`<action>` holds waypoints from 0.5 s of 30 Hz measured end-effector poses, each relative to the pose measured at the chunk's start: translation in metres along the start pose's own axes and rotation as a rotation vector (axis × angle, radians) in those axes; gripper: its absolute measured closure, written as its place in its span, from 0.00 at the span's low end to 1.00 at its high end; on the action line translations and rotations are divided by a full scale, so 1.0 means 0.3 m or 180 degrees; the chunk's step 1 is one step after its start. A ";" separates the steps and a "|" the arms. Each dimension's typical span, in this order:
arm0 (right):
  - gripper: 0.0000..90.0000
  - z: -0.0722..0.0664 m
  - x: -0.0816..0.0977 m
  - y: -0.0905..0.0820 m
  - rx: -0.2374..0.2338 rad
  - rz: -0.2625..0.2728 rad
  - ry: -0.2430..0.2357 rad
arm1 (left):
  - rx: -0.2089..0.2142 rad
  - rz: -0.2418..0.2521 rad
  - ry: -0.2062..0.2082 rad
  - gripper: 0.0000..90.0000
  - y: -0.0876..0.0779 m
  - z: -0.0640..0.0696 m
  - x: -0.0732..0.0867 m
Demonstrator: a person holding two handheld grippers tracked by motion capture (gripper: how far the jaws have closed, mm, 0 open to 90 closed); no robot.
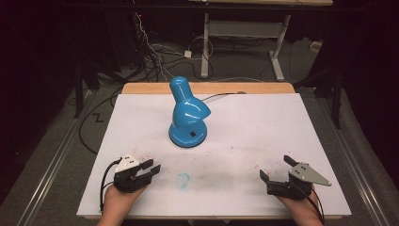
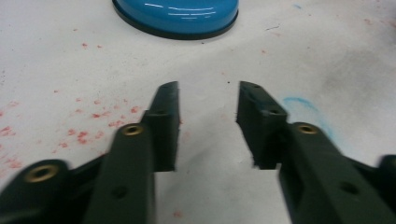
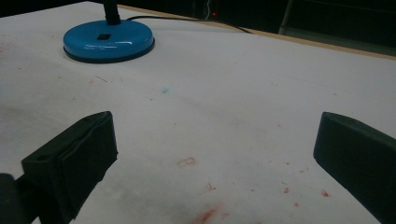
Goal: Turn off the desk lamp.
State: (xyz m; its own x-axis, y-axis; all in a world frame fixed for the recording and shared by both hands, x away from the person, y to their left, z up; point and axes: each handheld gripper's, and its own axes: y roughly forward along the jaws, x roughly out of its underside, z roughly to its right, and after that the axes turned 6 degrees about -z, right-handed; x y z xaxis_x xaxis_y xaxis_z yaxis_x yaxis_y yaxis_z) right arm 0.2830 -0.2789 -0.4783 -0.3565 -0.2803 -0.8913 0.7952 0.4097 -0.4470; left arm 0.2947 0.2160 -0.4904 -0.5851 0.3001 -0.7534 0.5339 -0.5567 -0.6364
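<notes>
We log the blue desk lamp (image 1: 187, 115) ahead of the left gripper (image 1: 151, 168), nearer than the right gripper (image 1: 276, 168); both sets of fingers parted, empty.

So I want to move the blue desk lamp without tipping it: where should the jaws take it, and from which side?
Probably the narrow neck just above the round base of the lamp, coming in from the near side. The base looks too wide and flat for the jaws, and the shiny shade leans over, top-heavy.
</notes>
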 end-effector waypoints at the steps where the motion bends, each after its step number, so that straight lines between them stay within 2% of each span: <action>1: 0.00 0.001 0.000 0.000 -0.0003 -0.0001 -0.0001 | 0.0023 -0.0011 -0.0008 0.55 0.003 -0.003 0.001; 4: 0.00 0.002 0.001 0.000 -0.0006 -0.0002 -0.0001 | 0.0069 -0.0068 -0.0010 0.39 0.009 -0.010 0.001; 5: 0.00 0.002 0.001 0.000 -0.0006 -0.0002 -0.0001 | 0.0060 -0.0088 0.0010 0.39 0.010 -0.011 0.001; 6: 0.00 0.001 0.001 0.000 -0.0006 -0.0001 -0.0006 | 0.0039 -0.0089 0.0030 0.30 0.010 -0.012 0.002; 8: 0.00 0.001 0.002 0.000 -0.0013 -0.0001 -0.0014 | 0.0004 -0.0080 0.0032 0.20 0.011 -0.011 0.000; 11: 0.00 0.001 0.002 0.000 -0.0017 -0.0006 -0.0017 | -0.0009 -0.0026 0.0033 0.15 0.011 -0.009 0.001; 12: 0.00 0.001 0.002 -0.001 -0.0017 -0.0002 -0.0017 | -0.0020 -0.0017 0.0055 0.03 0.009 -0.008 0.000; 14: 0.00 0.000 0.002 -0.004 -0.0015 -0.0002 0.0003 | -0.0029 0.0037 0.0075 0.00 0.002 -0.004 -0.003; 15: 0.00 0.000 0.002 -0.006 -0.0017 0.0002 0.0001 | -0.0070 0.0181 0.0057 0.00 -0.013 0.007 -0.007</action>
State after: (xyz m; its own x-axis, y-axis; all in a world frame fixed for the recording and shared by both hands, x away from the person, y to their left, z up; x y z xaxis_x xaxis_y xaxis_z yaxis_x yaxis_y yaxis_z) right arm 0.2813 -0.2798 -0.4780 -0.3562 -0.2799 -0.8915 0.7928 0.4145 -0.4468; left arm 0.2926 0.2158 -0.4860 -0.5424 0.2824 -0.7912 0.5793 -0.5563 -0.5957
